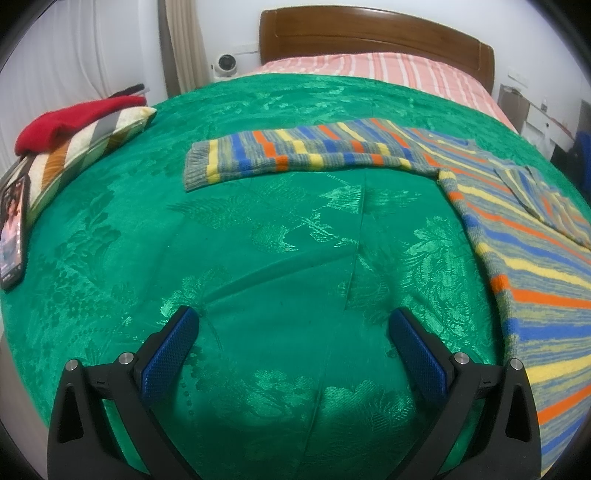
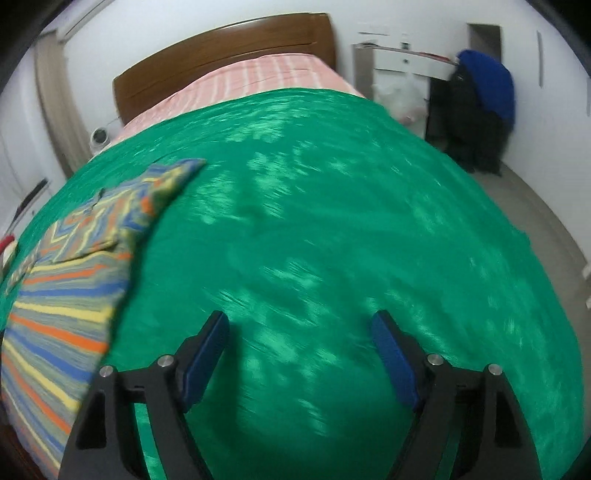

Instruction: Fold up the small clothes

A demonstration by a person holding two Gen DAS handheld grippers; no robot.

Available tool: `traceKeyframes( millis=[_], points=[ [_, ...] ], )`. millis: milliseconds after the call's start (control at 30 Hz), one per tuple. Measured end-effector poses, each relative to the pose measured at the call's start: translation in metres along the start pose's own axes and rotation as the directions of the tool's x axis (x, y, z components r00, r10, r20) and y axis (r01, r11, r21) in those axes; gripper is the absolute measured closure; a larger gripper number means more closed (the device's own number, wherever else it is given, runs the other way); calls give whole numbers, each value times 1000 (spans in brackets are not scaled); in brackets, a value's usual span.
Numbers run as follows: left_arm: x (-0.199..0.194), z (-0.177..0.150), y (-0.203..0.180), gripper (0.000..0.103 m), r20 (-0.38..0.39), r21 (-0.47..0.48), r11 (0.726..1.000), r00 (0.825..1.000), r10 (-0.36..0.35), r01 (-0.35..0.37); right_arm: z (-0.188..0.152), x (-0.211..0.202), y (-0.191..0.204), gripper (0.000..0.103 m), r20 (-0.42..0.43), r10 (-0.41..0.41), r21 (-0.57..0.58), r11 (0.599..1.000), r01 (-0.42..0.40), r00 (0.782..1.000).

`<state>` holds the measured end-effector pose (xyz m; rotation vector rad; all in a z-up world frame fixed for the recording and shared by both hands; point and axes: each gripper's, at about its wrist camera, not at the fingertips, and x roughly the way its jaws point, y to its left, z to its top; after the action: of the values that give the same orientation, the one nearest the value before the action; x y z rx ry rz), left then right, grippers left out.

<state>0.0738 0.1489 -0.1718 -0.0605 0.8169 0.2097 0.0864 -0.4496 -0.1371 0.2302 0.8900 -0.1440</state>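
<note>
A small striped knit sweater [image 1: 517, 236] in grey, blue, yellow and orange lies flat on the green bedspread [image 1: 258, 240]. One sleeve [image 1: 295, 151] stretches out to the left; the other sleeve is folded over the body at the right. My left gripper [image 1: 295, 325] hovers open over bare bedspread, left of the sweater's body. In the blurred right wrist view the sweater [image 2: 62, 288] lies at the left, and my right gripper [image 2: 301, 325] stands open above the green bedspread [image 2: 332, 221] to its right, nothing between its fingers.
A striped pillow [image 1: 85, 147] with a red garment [image 1: 74, 118] on it lies at the bed's left edge, beside a phone [image 1: 13, 229]. A wooden headboard [image 1: 369, 33] and pink striped sheet [image 1: 388, 70] are beyond. A chair with dark and blue clothes [image 2: 480, 103] stands right of the bed.
</note>
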Motion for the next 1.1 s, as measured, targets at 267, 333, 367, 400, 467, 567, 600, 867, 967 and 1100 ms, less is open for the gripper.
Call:
traceKeyframes(
  millis=[267, 333, 367, 400, 467, 567, 600, 867, 967, 1100],
  points=[
    [0, 0, 0, 0, 2, 1, 1000, 1000, 1, -1, -4, 8, 5, 9, 8, 7, -51, 999, -6, 1000],
    [0, 0, 0, 0, 2, 1, 1000, 1000, 1, -1, -7, 6, 5, 8, 9, 10, -52, 999, -10, 1000],
    [0, 0, 0, 0, 2, 1, 1000, 1000, 1, -1, -9, 4, 4, 8, 11, 12, -51, 999, -12, 1000],
    [0, 0, 0, 0, 2, 1, 1000, 1000, 1, -1, -8, 4, 4, 8, 11, 11, -52, 999, -11, 1000],
    [0, 0, 0, 0, 2, 2, 1000, 1000, 2, -2, -9, 4, 4, 8, 11, 9, -53, 999, -8, 1000],
    [0, 0, 0, 0, 2, 2, 1000, 1000, 2, -2, -10, 3, 4, 8, 14, 6, -55, 998, -5, 1000],
    [0, 0, 0, 0, 3, 2, 1000, 1000, 2, -2, -10, 3, 4, 8, 14, 7, -55, 998, -6, 1000],
    [0, 0, 0, 0, 3, 3, 1000, 1000, 2, -2, -11, 0, 3, 8, 17, 1, -61, 998, 0, 1000],
    [-2, 0, 0, 0, 4, 3, 1000, 1000, 5, -5, -11, 0, 3, 8, 17, 1, -61, 998, 0, 1000],
    [-2, 0, 0, 0, 5, 3, 1000, 1000, 6, -6, -11, 0, 3, 8, 17, 1, -61, 998, 0, 1000]
  ],
)
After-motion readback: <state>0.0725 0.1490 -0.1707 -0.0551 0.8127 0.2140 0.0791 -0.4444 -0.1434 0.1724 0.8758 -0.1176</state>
